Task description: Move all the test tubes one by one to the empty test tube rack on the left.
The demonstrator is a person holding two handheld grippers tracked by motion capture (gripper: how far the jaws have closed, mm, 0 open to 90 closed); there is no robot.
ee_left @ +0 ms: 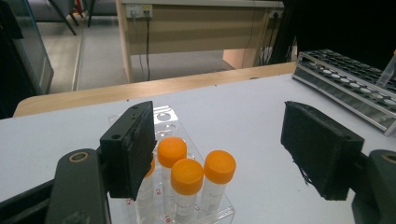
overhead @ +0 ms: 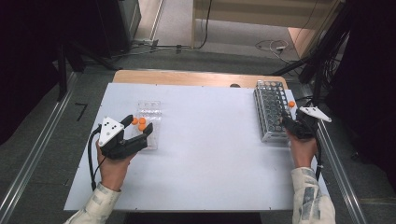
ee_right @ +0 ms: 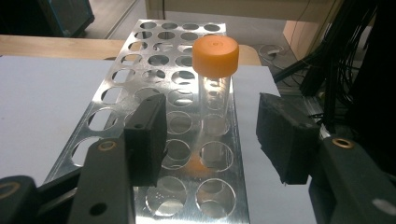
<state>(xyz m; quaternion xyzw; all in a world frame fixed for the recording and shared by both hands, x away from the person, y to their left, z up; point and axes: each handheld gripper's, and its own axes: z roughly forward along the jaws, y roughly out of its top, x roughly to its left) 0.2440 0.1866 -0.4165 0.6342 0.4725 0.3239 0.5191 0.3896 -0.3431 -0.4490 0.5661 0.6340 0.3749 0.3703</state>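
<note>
A clear plastic rack (overhead: 149, 108) on the white table holds several orange-capped tubes (ee_left: 187, 176) at its near end. My left gripper (overhead: 138, 125) hovers open over that end; in the left gripper view (ee_left: 219, 135) its left jaw stands in front of one tube and the right jaw is well clear. A metal tube rack (overhead: 270, 109) lies at the table's right. One clear tube with an orange cap (ee_right: 215, 56) stands upright in a hole near the rack's right edge (overhead: 291, 104). My right gripper (ee_right: 215, 126) sits open astride that tube, pads apart from it.
The white board (overhead: 210, 158) covers a wooden table whose far edge (overhead: 187, 77) shows. Most holes of the metal rack (ee_right: 154, 60) are vacant. Cables and dark stands crowd the floor beyond the right edge (overhead: 327, 56).
</note>
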